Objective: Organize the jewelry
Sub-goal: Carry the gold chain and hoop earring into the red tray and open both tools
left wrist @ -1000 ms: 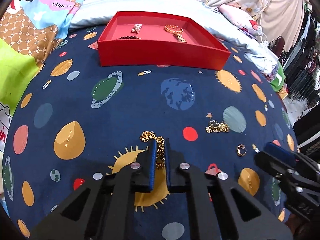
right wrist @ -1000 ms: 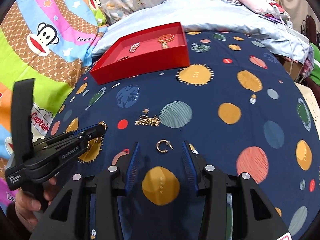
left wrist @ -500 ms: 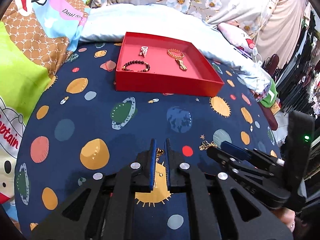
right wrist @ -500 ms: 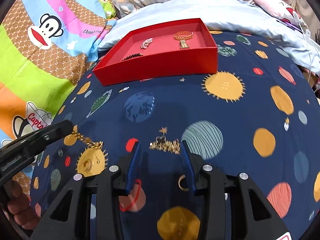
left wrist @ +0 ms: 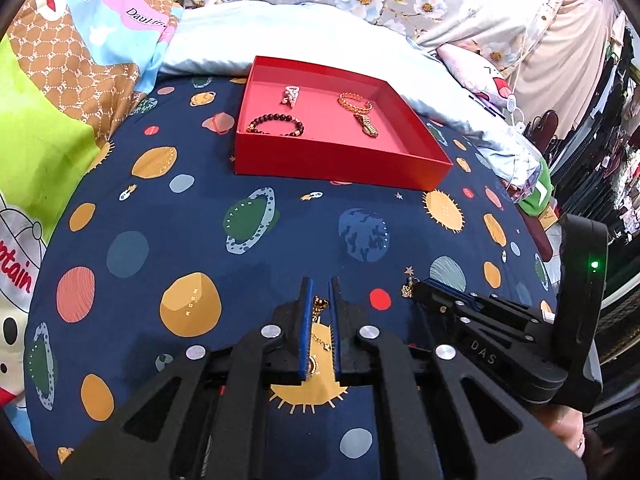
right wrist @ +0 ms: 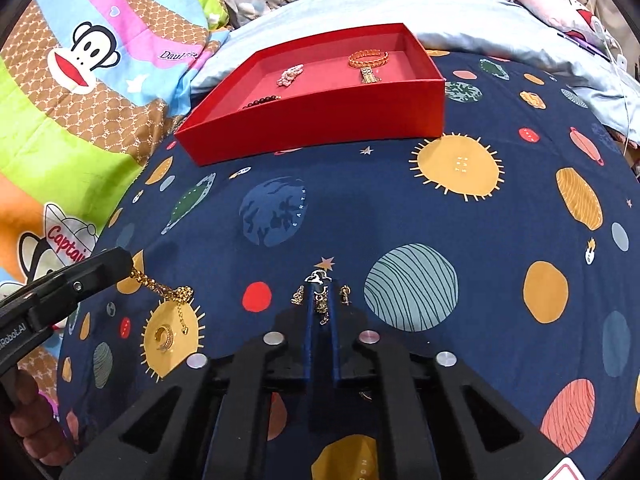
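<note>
I'm mid-pickup with both claws loaded: my left gripper [left wrist: 320, 300] is pinched tight on a gold chain [right wrist: 160, 286], which dangles from its tips clear of the planet-print bedspread [right wrist: 360, 208], and my right gripper [right wrist: 321, 300] has just clamped on the small gold-and-dark trinket [right wrist: 320, 280], whose ends stick out either side of the blue pads and which I judge is still lying on the cloth. Next I'd lift the right claw straight up, then carry both pieces forward to the red tray [left wrist: 340, 162] — well apart from here, already holding three bracelets — and drop them in a bare patch. A gold ring [right wrist: 164, 336] still lies on the sun print below the chain, so one more pick remains.
</note>
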The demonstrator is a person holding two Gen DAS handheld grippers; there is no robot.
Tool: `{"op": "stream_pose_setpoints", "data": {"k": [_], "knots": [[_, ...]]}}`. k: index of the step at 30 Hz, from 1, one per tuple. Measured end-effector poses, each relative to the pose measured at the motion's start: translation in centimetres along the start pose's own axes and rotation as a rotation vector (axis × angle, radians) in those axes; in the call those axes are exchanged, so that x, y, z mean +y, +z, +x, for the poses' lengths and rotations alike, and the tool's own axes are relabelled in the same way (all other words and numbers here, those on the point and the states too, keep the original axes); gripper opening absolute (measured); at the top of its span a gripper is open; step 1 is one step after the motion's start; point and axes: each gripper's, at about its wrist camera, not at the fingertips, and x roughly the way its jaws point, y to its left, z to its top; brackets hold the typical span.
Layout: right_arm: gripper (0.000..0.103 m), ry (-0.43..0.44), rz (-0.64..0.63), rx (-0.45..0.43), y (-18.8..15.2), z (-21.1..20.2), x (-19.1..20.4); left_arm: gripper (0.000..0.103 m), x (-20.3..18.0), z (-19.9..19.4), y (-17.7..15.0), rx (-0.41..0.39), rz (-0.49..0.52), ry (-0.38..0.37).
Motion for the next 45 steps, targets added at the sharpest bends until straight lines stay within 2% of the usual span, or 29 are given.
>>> {"op": "stream_pose_setpoints", "data": {"k": [7, 18, 27, 36, 40, 45], "knots": [[0.001, -0.001, 0.014, -0.045, 0.2, -2.1, -0.3, 0.007, 0.2, -0.8, 0.2, -0.015, -0.007, -0.001], [0.001, -0.004, -0.002, -0.162, 1.6, -7.9, 0.0, 0.007, -0.2, -4.0, 1.8, -0.072, -0.004, -0.037], [0.001, -0.018, -0.068, -0.262, 4.5, -12.5, 0.9, 0.007, -1.1, -6.5, 4.2, -0.119, 0.036, -0.067], [0.001, -0.015, -0.097, -0.340, 8.8, -14.9, 1.0, 0.007, -2.4, -7.7, 8.6, -0.166, 0.103, -0.097], [0.001, -0.003, -0.114, -0.368, 11.7, -15.4, 1.3, 0.007, -2.8, -7.5, 11.4, -0.183, 0.123, -0.116], [0.001, -0.025, -0.152, -0.389, 16.2, -14.5, 2.1, 0.007, -3.3, -6.2, 15.4, -0.210, 0.145, -0.098]]}}
